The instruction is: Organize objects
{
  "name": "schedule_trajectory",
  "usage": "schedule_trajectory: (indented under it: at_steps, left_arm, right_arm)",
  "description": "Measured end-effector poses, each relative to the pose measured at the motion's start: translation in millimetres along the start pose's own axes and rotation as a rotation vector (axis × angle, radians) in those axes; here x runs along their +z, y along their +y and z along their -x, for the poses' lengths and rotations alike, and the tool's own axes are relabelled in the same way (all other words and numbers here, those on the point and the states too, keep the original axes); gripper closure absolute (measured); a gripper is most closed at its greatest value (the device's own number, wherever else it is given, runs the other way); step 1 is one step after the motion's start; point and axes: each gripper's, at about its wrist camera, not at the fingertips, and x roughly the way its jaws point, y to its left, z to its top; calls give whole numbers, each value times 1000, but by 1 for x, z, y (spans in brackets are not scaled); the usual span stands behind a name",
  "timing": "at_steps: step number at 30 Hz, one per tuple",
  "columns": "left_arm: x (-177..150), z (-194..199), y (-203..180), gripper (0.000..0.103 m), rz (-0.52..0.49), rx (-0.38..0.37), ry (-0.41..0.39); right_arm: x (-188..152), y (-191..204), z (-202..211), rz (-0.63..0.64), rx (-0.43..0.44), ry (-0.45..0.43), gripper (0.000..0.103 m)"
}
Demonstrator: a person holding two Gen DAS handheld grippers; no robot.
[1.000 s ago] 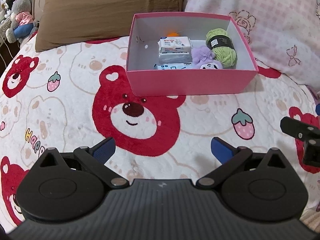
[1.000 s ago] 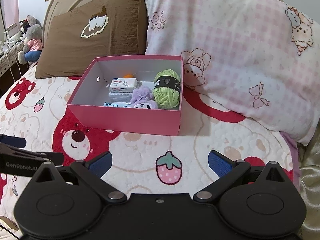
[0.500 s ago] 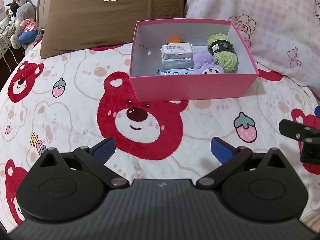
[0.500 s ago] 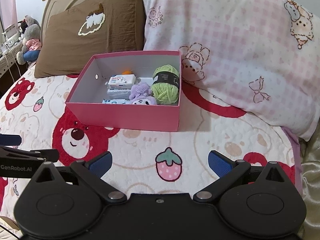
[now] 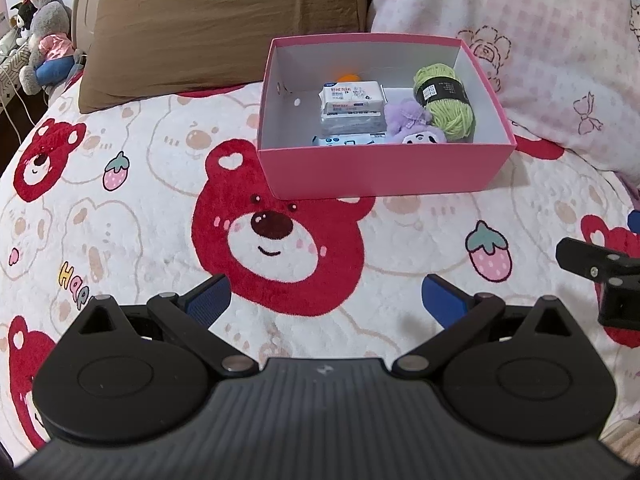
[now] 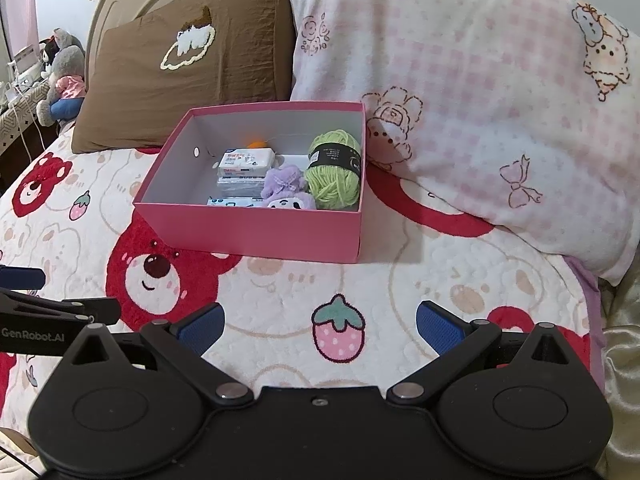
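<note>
left gripper (image 5: 325,300) spread, empty | right gripper (image 6: 318,328) spread, empty | pink box (image 5: 384,176) ahead, green yarn (image 5: 444,106) inside | right view alone: whole pink pillow (image 6: 480,100) beside box

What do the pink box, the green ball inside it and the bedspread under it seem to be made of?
Pink box: probably cardboard, matte, with thin stiff walls and a white inside.
Green ball: yarn, likely acrylic or wool; wound strands under a dark paper band.
Bedspread: soft plush fleece, judging by its fuzzy, dimpled pile.
</note>
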Motion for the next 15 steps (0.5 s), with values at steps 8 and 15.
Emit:
schedule_trajectory:
  at_steps: [8,15]
  left_arm:
    - [-2,-1,-1,0,-5,-7,7]
    - [-2,0,-1,0,-7,-14,6]
  right_arm:
    - [0,1,0,2,-2,1,0]
    - [1,-1,-1,3,-6,3,0]
